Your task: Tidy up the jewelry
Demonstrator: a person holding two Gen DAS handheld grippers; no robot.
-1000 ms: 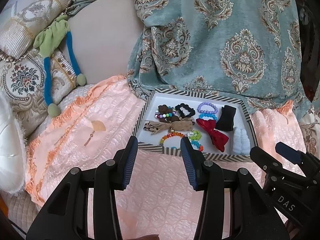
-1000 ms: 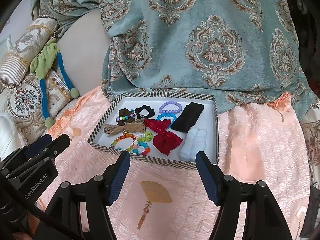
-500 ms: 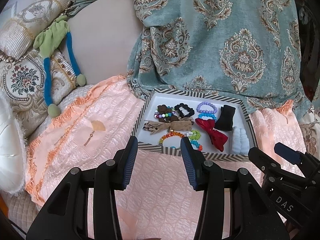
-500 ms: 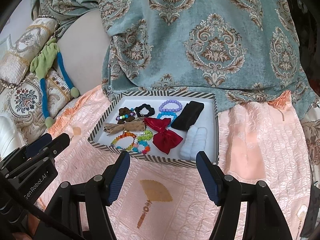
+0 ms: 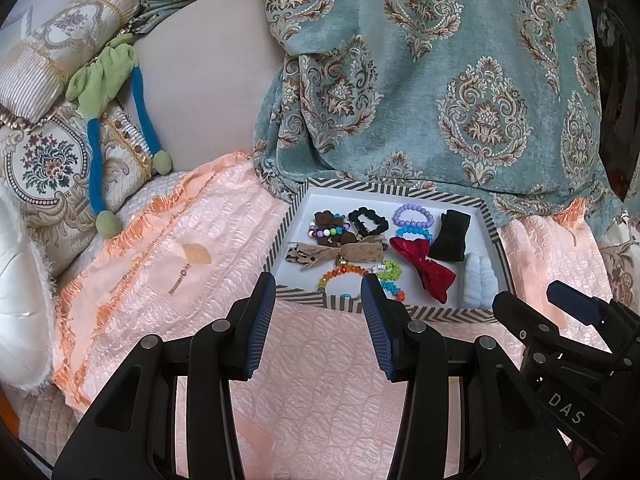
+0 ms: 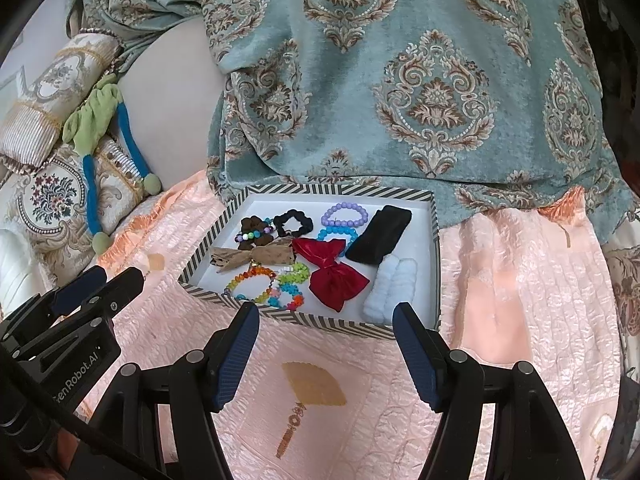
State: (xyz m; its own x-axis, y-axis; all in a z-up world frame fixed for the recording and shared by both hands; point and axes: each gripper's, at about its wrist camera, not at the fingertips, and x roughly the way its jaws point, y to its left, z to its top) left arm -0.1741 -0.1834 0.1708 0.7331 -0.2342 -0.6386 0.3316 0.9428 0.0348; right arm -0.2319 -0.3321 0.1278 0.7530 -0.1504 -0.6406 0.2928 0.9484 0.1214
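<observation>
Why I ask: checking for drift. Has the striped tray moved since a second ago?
No. The striped tray sits at the same spot against the teal curtain and the fan print on the pink quilt.

Right claw [image 6: 324,312] agape before striped jewelry tray [image 6: 320,322]

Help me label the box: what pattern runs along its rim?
Black-and-white chevron stripes on the box rim, clearest in the right wrist view.

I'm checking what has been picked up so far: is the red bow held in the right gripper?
No, the red bow lies in the striped tray, and the right gripper hangs open and empty short of it.
</observation>
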